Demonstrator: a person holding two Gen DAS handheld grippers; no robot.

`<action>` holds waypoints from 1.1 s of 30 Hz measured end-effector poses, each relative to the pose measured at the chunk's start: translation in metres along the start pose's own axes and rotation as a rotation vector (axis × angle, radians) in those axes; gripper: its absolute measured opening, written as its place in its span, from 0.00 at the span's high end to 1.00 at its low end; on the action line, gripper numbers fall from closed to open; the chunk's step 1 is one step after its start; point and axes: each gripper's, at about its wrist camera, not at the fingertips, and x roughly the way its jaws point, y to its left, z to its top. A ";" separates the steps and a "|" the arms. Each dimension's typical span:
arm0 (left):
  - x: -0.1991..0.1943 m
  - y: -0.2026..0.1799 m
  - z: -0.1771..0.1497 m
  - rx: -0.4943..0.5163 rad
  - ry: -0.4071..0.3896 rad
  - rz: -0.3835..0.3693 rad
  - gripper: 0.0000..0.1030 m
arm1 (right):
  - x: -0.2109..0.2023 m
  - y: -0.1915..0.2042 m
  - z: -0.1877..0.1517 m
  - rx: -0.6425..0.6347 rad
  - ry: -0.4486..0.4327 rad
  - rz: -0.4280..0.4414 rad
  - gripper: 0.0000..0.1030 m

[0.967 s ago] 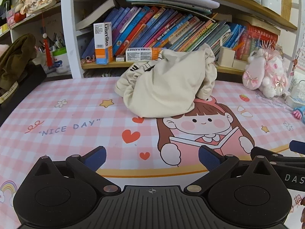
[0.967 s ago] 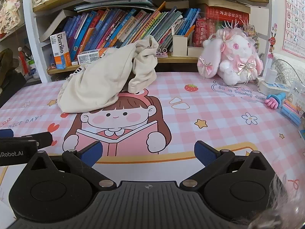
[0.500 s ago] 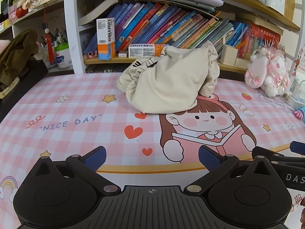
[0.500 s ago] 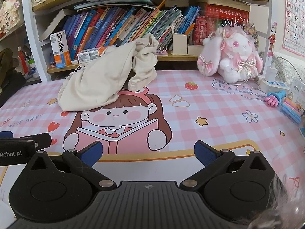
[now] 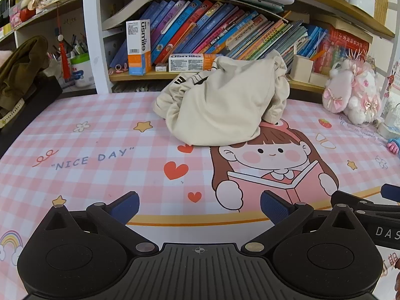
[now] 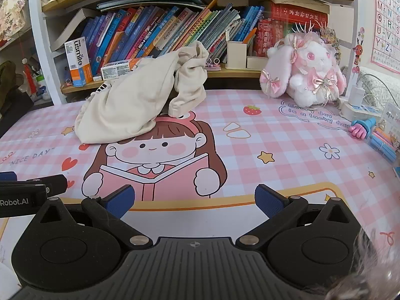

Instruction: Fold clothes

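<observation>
From the left wrist, the left gripper (image 5: 199,206) gaped wide and empty above the mat (image 5: 100,150); the garment (image 5: 220,107) lay heaped well ahead, near the shelf (image 5: 130,76). From the right wrist, the right gripper (image 6: 194,201) was equally wide and empty, the garment (image 6: 135,105) ahead-left.

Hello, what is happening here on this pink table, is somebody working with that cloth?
A person holds two grippers over the pink mat, set to fold clothes. The cream garment lies crumpled in a heap at the far side, near the bookshelf, and nothing touches it. The left gripper and the right gripper are both open and empty, short of the heap. Folding has not begun.
</observation>
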 end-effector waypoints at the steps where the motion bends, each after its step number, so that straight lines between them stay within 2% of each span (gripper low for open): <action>1: 0.000 0.000 0.001 0.000 0.001 0.000 0.00 | 0.000 0.000 0.000 0.000 0.000 0.000 0.00; 25: 0.005 0.000 0.001 0.009 0.008 0.012 0.00 | 0.006 0.001 0.000 -0.004 0.008 0.002 0.00; 33: 0.005 -0.001 0.000 0.008 0.007 -0.010 0.00 | 0.007 0.002 0.001 -0.004 0.012 0.009 0.00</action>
